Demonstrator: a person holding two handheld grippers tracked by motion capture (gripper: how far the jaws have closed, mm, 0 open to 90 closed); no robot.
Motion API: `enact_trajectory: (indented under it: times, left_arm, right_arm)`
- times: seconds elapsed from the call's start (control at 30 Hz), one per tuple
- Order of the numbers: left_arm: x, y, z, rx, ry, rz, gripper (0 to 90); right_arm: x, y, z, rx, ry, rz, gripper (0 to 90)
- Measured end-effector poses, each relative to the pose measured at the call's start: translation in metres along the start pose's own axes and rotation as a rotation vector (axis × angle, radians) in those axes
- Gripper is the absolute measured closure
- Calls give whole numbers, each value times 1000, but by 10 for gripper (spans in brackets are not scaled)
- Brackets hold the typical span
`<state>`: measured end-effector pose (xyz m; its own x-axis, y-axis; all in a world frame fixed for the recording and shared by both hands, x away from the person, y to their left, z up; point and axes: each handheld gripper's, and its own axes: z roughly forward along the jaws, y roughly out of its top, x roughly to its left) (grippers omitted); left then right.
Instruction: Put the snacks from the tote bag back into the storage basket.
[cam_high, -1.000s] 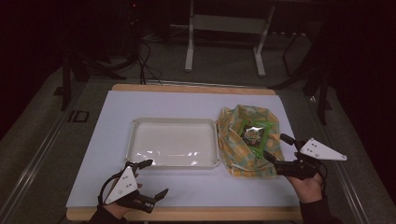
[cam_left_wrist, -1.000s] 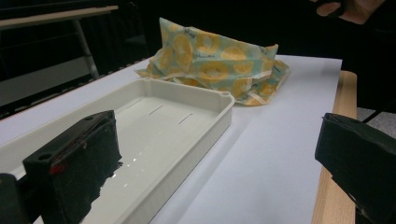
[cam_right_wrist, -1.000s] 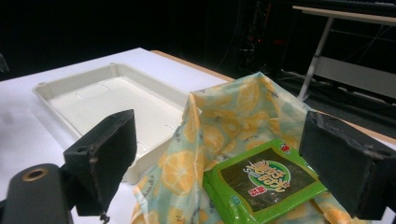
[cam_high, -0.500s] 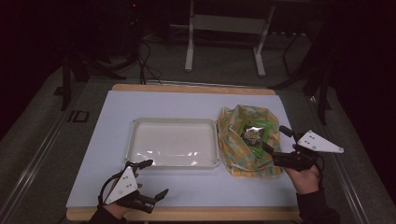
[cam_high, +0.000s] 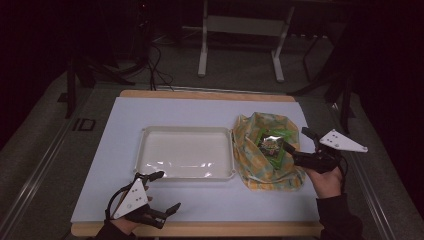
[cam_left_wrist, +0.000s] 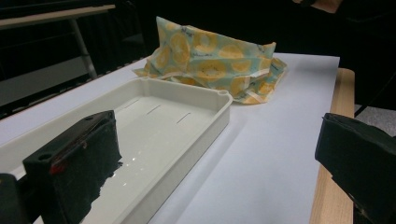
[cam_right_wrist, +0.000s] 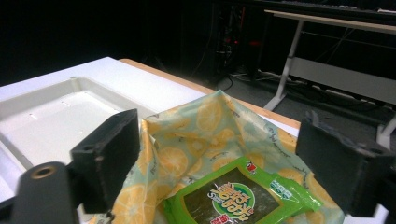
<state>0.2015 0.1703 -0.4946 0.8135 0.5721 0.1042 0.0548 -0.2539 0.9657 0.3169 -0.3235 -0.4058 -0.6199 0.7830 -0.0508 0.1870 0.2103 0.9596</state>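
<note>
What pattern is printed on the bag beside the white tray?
Yellow lemon slices on pale green, seen best in the left gripper view: bag.

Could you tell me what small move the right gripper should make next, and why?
Probably ease forward and close on the green packet: the right gripper has its jaws open on either side of it, not yet pressing, and it lies in the opened lemon-print bag.
</note>
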Motion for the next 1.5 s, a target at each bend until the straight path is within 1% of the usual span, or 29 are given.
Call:
enact_trajectory:
  times: [0.07,0.1,0.13,0.2,0.3,0.33,0.37,0.4,0.5,0.6,0.73,0.77,0.87,0.93,1.1,1.13,1.23,1.43,1.5]
  left_arm:
    - [0,0,0,1,-1,0,4]
    - [0,0,0,1,-1,0,4]
    - [0,0,0,1,-2,-1,4]
    - [0,0,1,2,-1,0,4]
    - [0,0,1,4,-1,2,4]
    - [0,0,1,4,0,2,4]
    - [0,0,1,4,-1,2,4]
    - [0,0,1,4,-1,2,4]
    - [-1,0,1,5,-1,4,4]
    - [-1,0,1,8,-3,6,4]
    - [-1,0,1,14,-5,8,4]
    - [-1,0,1,15,-5,8,4]
    - [-1,0,1,15,-4,8,4]
    - [-1,0,1,15,-4,8,4]
    - [-1,0,1,16,-4,8,4]
    - [-1,0,1,17,-5,8,4]
    - [-1,0,1,18,-5,8,4]
    - [-1,0,1,18,-4,8,4]
    - [-1,0,1,19,-5,8,4]
  right_arm:
    - [-2,0,2,10,0,5,167]
    - [-3,0,3,20,6,14,167]
    - [-5,0,5,27,0,19,167]
    - [-8,-1,8,42,8,41,167]
    - [-13,-4,14,60,6,60,167]
    - [-14,-5,16,66,-1,59,172]
    - [-16,-6,18,73,1,58,204]
    - [-17,-7,20,81,0,57,208]
    - [-21,-10,26,93,-5,51,201]
    - [-25,-14,31,113,-9,62,193]
    - [-30,-21,36,128,-24,89,179]
    - [-32,-23,38,130,-34,95,168]
    - [-35,-27,40,141,-38,122,168]
    - [-37,-30,43,161,-42,132,168]
    - [-38,-37,47,186,-47,138,172]
    - [-39,-42,49,197,-40,153,172]
    - [-41,-48,52,217,-38,175,172]
    - [-45,-56,58,255,-30,208,175]
    - [-45,-59,59,265,-28,208,191]
